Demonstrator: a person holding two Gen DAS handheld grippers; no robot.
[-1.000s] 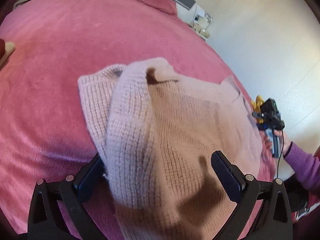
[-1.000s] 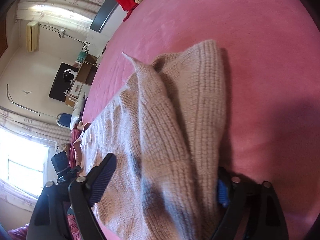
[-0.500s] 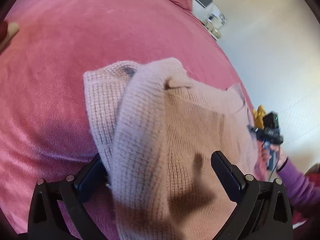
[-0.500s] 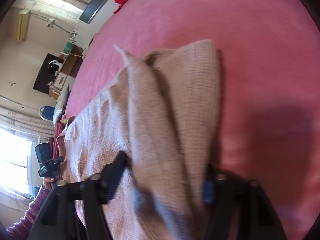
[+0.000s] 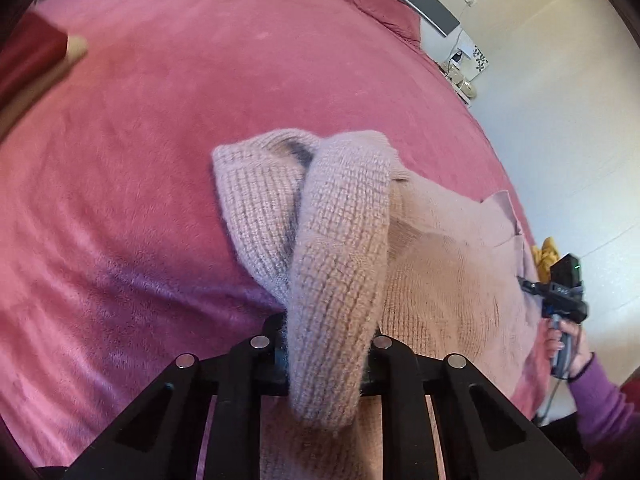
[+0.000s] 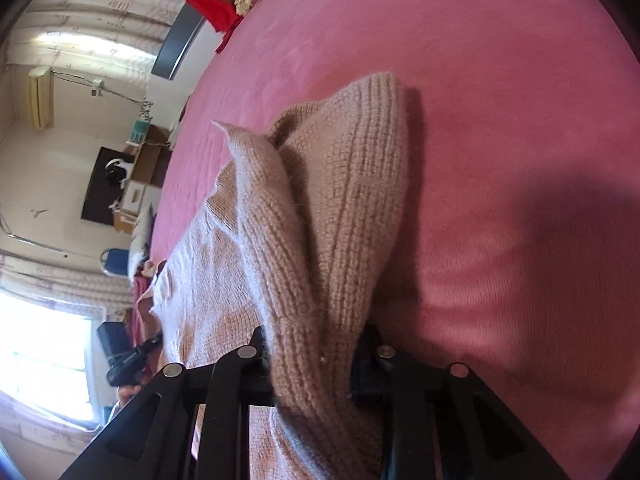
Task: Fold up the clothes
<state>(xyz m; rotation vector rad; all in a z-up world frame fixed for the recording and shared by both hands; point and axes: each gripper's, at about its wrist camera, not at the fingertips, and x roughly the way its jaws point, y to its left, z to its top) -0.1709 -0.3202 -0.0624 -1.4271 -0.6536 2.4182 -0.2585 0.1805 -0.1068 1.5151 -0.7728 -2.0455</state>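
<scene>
Sweater (image 5: 440, 264): beige-pink knit, spread over the pink bedspread (image 5: 160, 160), most of its body lying flat on the bed to the right of the left gripper.
Left gripper (image 5: 326, 344): fingers drawn in tight on a thick rolled fold of the sweater; the knit fills the gap between them and bulges out above and below the pinch.
Fold at left gripper: rises from the fingers and arches forward, with a second rounded lobe of knit just beside it on its left, both resting on the bedspread.
Right gripper (image 6: 316, 344): pressed onto another bunched fold of the same sweater (image 6: 328, 208), fabric packed between its two fingers.
Fold at right gripper: ribbed edge stands up and leans to the right over the bedspread (image 6: 500, 120), casting a shadow there; the flat part of the garment runs away to the left.
Other gripper as seen from each side: right one far off at the sweater's right edge in the left view (image 5: 564, 296); left one at the far left in the right view (image 6: 124, 356).
Far end of bed: red cloth (image 6: 212, 4) by the dark headboard (image 6: 184, 40).
</scene>
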